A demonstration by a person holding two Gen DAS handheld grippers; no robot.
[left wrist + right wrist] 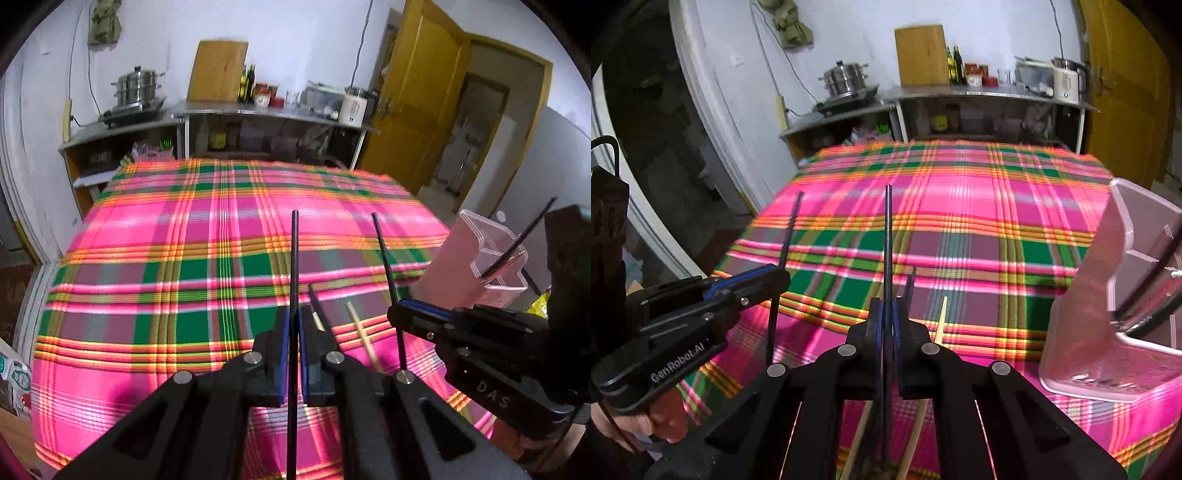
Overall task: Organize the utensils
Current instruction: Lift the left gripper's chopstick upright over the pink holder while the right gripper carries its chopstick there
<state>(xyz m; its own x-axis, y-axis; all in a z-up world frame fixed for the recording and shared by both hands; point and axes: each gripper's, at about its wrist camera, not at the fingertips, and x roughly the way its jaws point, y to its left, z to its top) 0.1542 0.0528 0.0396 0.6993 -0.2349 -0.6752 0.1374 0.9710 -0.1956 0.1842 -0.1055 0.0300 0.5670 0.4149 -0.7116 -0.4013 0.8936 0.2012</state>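
Left wrist view: left tool point(294, 332) clamped nearly shut on a black chopstick point(294, 266), stick running straight out between the blue pads and rising above the plaid-covered worktop point(166, 258). Right tool point(421, 314) just beside it, closed likewise on a second black chopstick point(384, 254), tip leaning slightly away. Both sticks pinched low on the shaft, probably so the long free ends can be steered into a narrow slot. Clear divided holder point(491, 266) standing at the right edge of the cloth, already carrying one dark chopstick point(517, 240) tilted in a compartment; likely the target for the two held ones. Two pale wooden chopsticks point(364, 336) plus one dark-tipped one point(317, 306) lying flat on the cloth beneath the tools, not yet collected. Right wrist view: same grip confirmed from the other side, right tool point(888, 325) shut on its black stick point(888, 240), left tool point(753, 284) off to the left with its stick point(786, 240) upright, a hand point(646, 421) wrapped around its handle. Holder point(1108, 295) close on the right, within easy reach. Judged stage: pair lifted clear of the cloth, transfer to the holder next; main risk, thin sticks pivoting in the pads or clashing at the rim.
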